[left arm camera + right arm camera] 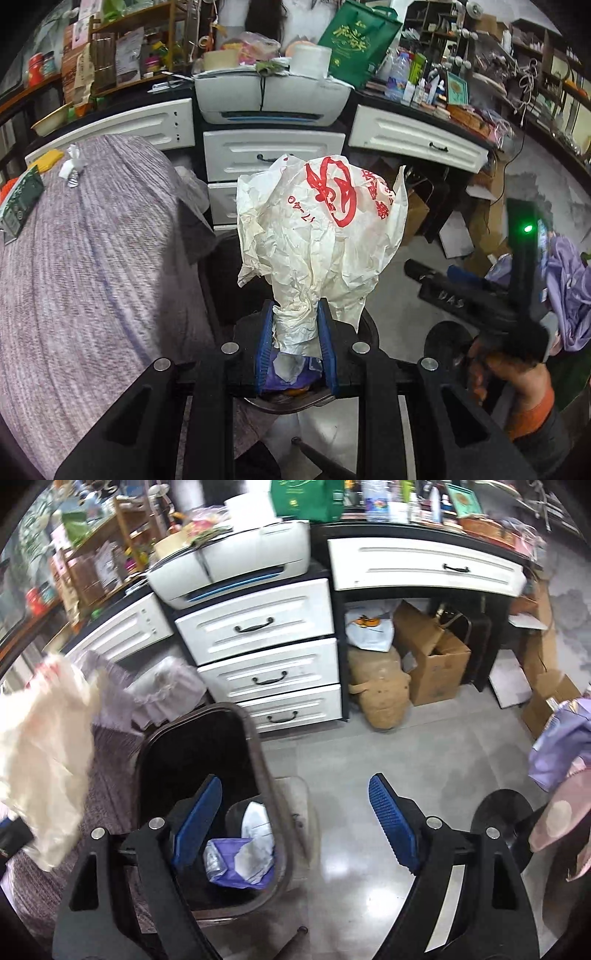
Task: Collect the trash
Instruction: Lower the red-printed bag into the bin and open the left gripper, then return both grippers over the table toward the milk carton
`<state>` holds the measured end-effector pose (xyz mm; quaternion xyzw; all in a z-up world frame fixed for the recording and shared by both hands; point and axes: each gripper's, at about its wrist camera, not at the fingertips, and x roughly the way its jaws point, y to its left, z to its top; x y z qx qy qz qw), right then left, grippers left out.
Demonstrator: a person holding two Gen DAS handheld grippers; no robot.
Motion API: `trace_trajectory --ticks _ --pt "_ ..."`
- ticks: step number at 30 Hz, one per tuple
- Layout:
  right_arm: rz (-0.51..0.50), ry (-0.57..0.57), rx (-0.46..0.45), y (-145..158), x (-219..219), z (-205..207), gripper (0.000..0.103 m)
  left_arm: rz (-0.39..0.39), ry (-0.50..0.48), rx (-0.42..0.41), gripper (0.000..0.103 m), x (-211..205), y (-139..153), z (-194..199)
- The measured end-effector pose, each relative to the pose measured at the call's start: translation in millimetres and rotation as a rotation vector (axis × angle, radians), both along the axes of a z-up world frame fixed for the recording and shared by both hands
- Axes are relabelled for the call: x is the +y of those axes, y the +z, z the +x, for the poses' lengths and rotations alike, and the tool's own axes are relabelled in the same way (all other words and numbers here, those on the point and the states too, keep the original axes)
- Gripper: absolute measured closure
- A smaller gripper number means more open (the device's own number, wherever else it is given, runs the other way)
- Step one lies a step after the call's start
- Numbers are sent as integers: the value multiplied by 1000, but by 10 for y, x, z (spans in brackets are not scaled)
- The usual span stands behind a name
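My left gripper (295, 314) is shut on the neck of a crumpled white plastic bag with red print (321, 229), held up above a dark trash bin (207, 746). The same bag shows blurred at the left of the right wrist view (44, 746). The bin holds purple and white wrappers (240, 853). My right gripper (295, 794) is open and empty, over the bin's right rim and the grey floor. It also shows in the left wrist view (480, 295), held by a hand.
A purple-grey cloth-covered table (92, 258) at left carries a small white wrapper (74, 166) and a green packet (20, 199). White drawers (266, 664) and a printer (229, 568) stand behind. Cardboard boxes (436, 653) sit under the desk. Lilac cloth (561, 738) lies at right.
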<state>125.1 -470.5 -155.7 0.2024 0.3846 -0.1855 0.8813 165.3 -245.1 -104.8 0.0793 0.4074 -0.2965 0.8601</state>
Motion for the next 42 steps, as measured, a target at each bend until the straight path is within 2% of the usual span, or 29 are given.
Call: trace_trajectory --ticks 12,18,20,22,23,24,25,27,31,36,42 --pt "17 -2 13 -85 -67 -57 22 134 1 25 79 -356 -417 181" --pt "24 -1 26 -129 -78 -65 22 170 -6 48 74 -420 -578 233" --pt "29 0 29 -142 -78 -65 22 180 -2 54 69 -432 -611 245" --pt "29 1 33 -155 -86 -60 22 179 -5 64 50 -429 -629 239" --pt "31 1 34 -164 -90 -58 22 173 -8 66 43 -430 -631 239" --pt "32 1 35 -165 -88 -58 22 167 -11 67 32 -428 -629 235" --pt "34 2 36 -163 -86 -57 22 163 -14 61 25 -421 -620 224" --pt "34 4 36 -163 -80 -55 22 164 -16 49 19 -410 -603 208" --pt "33 5 37 -159 -74 -52 19 176 4 34 11 -376 -589 220" --pt "32 11 31 -128 -46 -38 19 164 0 48 11 -341 -559 194" --pt "22 34 12 -28 34 5 17 142 -36 12 10 -310 -344 32"
